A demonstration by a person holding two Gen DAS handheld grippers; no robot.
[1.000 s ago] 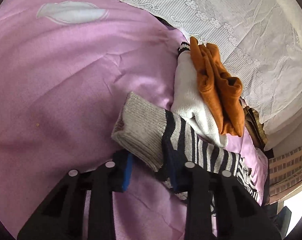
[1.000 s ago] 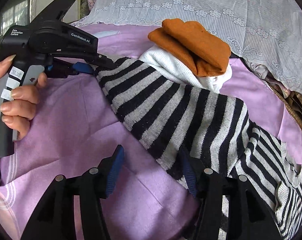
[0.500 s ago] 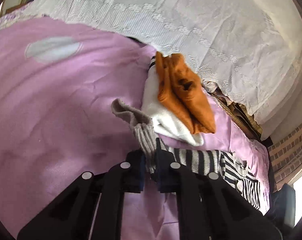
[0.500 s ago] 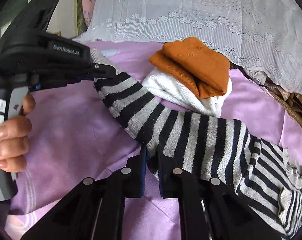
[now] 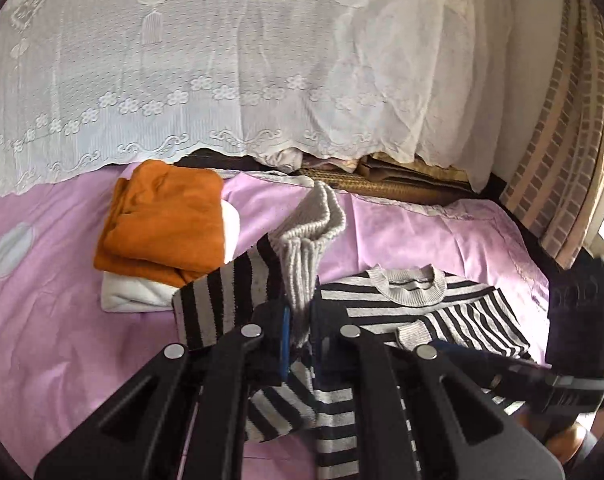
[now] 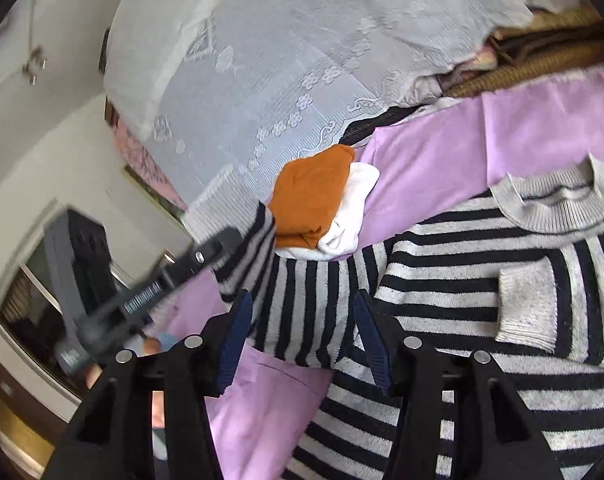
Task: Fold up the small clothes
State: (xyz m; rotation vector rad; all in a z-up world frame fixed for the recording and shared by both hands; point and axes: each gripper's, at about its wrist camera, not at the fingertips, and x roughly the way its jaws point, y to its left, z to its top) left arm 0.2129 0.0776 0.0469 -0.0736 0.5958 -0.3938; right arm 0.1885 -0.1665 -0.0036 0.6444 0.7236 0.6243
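Note:
A black-and-grey striped sweater (image 5: pixel 442 312) lies on the purple bedsheet (image 5: pixel 62 340); it also shows in the right wrist view (image 6: pixel 482 280). My left gripper (image 5: pixel 300 332) is shut on the sweater's grey sleeve cuff (image 5: pixel 310 240) and holds the sleeve lifted over the body. My right gripper (image 6: pixel 302 336) is open, its jaws either side of the striped sleeve (image 6: pixel 302 300) near the shoulder. The left gripper (image 6: pixel 206 256) appears blurred in the right wrist view, with the cuff in it.
A folded orange garment (image 5: pixel 162 220) lies on a folded white one (image 5: pixel 130 296) on the left, also seen in the right wrist view (image 6: pixel 310 196). A white lace cover (image 5: pixel 222 60) hangs behind. Woven mats (image 5: pixel 402 184) lie at the back right.
My left gripper has swung right and carried the cuff up over the sweater body. My right gripper, shut on the sleeve half a second ago, has opened.

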